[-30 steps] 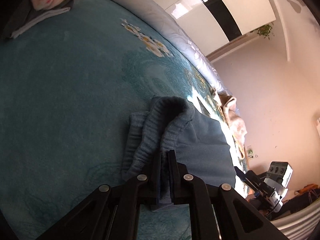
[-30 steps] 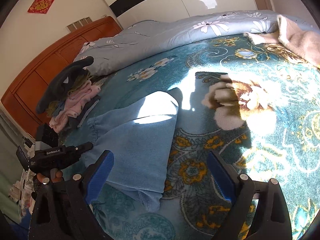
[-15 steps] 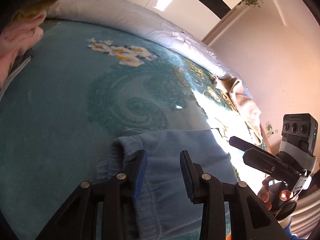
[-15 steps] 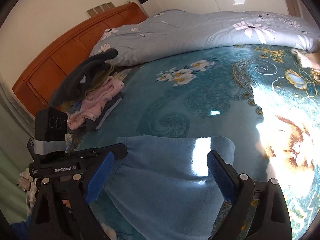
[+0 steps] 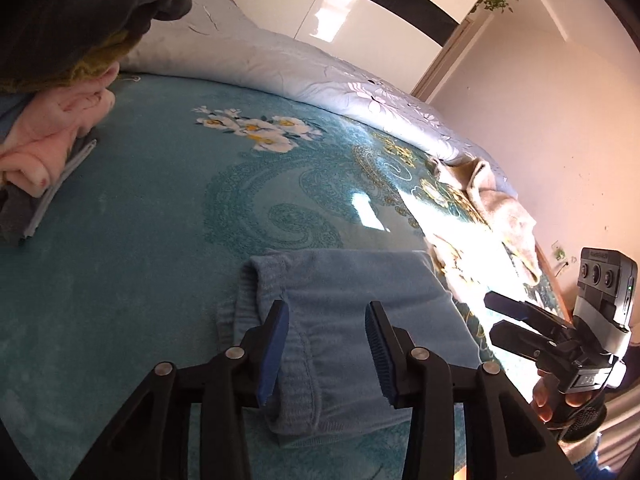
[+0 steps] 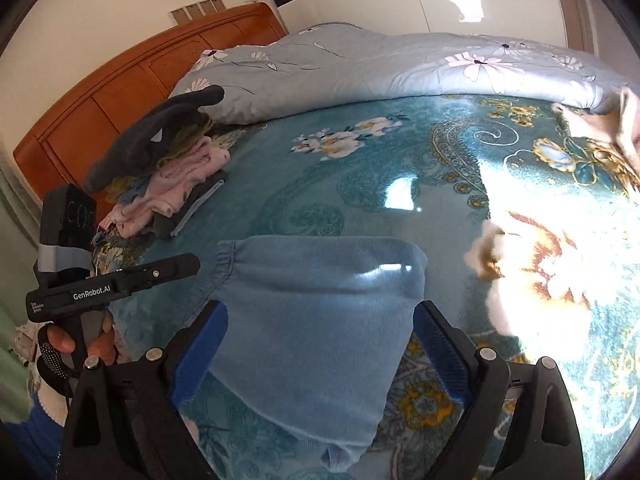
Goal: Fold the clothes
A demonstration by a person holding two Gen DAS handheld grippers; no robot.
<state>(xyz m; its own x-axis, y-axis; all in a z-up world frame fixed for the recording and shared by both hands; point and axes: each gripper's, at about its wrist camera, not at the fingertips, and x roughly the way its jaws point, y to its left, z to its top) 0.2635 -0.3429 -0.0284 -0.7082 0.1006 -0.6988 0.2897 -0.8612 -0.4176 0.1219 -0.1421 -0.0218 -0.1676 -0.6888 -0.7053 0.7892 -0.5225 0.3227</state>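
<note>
A folded light-blue garment (image 5: 340, 312) (image 6: 316, 320) lies flat on the teal patterned bedspread (image 5: 160, 208). My left gripper (image 5: 326, 320) is open and empty, hovering just over the garment's near ribbed edge. My right gripper (image 6: 320, 332) is open and empty, above the garment's other side. The right gripper also shows at the right of the left wrist view (image 5: 520, 316); the left gripper shows at the left of the right wrist view (image 6: 168, 270).
A pile of clothes, pink and dark grey (image 5: 60, 80) (image 6: 168, 160), sits at the head end by the wooden headboard (image 6: 120, 92). A rolled grey-blue floral duvet (image 5: 300, 72) lines the far side. A beige garment (image 5: 496, 208) lies in bright sunlight.
My left gripper was shut on the garment's ribbed edge; it has let go, opened and drawn back. The garment now lies flat and folded. The right gripper has moved closer over it.
</note>
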